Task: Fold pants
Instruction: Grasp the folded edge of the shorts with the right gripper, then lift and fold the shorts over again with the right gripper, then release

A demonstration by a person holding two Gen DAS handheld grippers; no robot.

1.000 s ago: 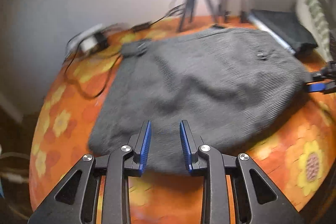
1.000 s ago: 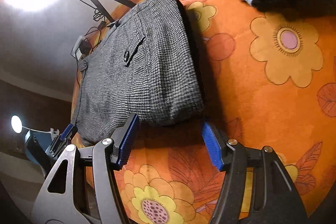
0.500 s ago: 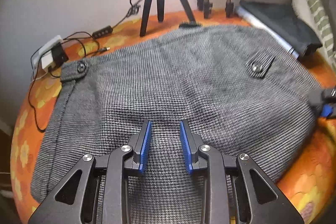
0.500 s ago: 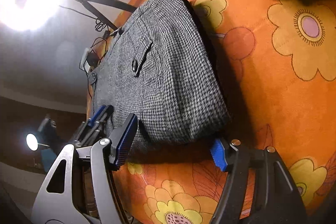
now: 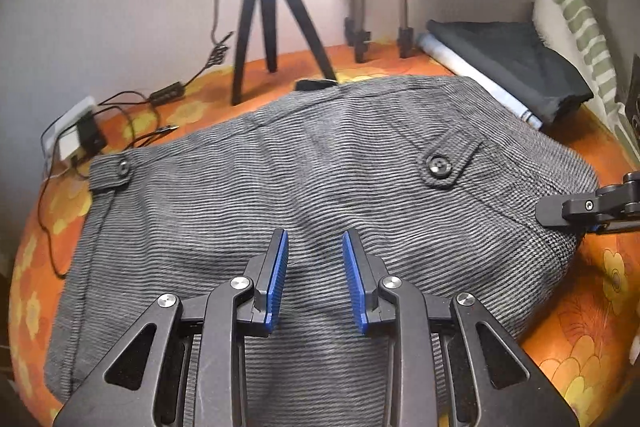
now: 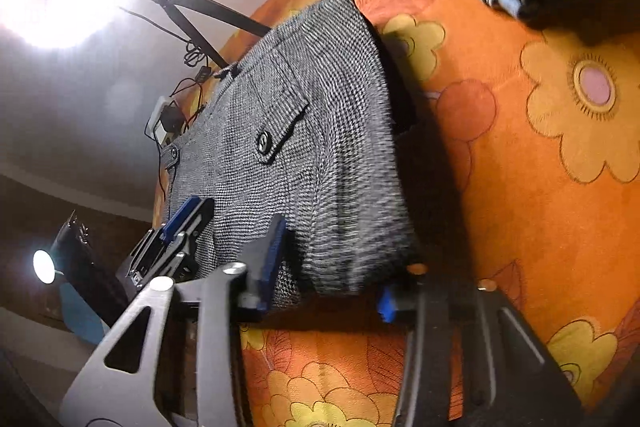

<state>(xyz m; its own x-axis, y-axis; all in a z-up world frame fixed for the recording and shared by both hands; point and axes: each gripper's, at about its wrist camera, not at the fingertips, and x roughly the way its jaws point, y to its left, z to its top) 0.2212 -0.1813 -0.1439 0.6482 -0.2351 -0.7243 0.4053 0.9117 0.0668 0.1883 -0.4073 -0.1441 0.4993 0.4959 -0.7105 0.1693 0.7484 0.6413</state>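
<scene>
Orange floral cloth [image 5: 580, 339] covers the surface, with a pale wall behind and a bright glare at the upper centre of the left wrist view. Grey houndstooth pants [image 5: 312, 179], already folded into a broad slab, lie across the middle of that frame; a buttoned pocket flap [image 5: 440, 165] sits right of centre and a waistband button tab [image 5: 120, 169] at the left edge of the garment. A black tripod [image 5: 272, 27] stands behind the pants at upper centre, two more stand legs [image 5: 360, 39] just to its right, and a cable with a small white and black box [image 5: 76, 137] trails at the left. Folded dark cloth [image 5: 512, 63] lies at the upper right beside a striped pillow [image 5: 576, 11].

The left gripper [image 5: 314, 267] is over the near part of the pants at lower centre, jaws a narrow gap apart with nothing between them. The right gripper [image 6: 328, 279] has its jaws wide, straddling the near corner of the pants at the bottom centre of its own view; one blue pad [image 6: 272, 259] lies over the fabric, the other [image 6: 386, 303] under the edge on the cloth
</scene>
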